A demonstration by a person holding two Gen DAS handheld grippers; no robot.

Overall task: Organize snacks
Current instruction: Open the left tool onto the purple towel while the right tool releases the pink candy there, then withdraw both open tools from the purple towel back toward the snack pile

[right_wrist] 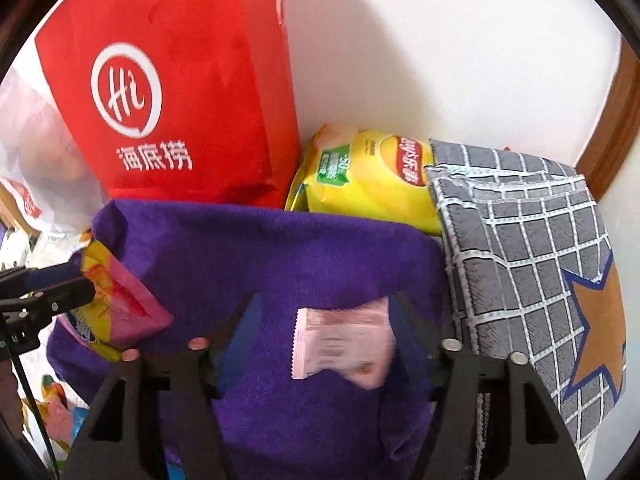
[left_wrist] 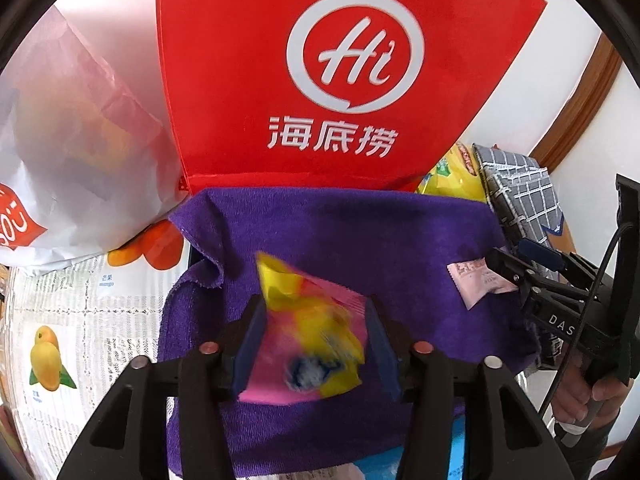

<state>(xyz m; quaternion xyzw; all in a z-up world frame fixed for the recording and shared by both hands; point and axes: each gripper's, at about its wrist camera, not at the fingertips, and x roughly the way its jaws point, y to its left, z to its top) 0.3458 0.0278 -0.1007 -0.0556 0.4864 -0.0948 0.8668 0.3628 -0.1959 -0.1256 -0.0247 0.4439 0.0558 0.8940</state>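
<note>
My left gripper [left_wrist: 314, 314] is shut on a pink and yellow snack packet [left_wrist: 308, 336] and holds it over a purple towel [left_wrist: 360, 232]. The packet also shows in the right wrist view [right_wrist: 116, 304], at the left. My right gripper [right_wrist: 324, 312] has its fingers spread wide, and a small pale pink snack packet [right_wrist: 340, 340] sits blurred between them, close to the right finger. In the left wrist view that packet [left_wrist: 478, 280] is at the tip of the right gripper [left_wrist: 504, 268], over the towel's right side.
A red paper bag [left_wrist: 320, 72] stands behind the towel. A white plastic bag [left_wrist: 68, 152] is at the left on a fruit-print cloth [left_wrist: 80, 320]. A yellow chip bag [right_wrist: 368, 176] and a grey checked cloth [right_wrist: 528, 248] lie at the right, by the white wall.
</note>
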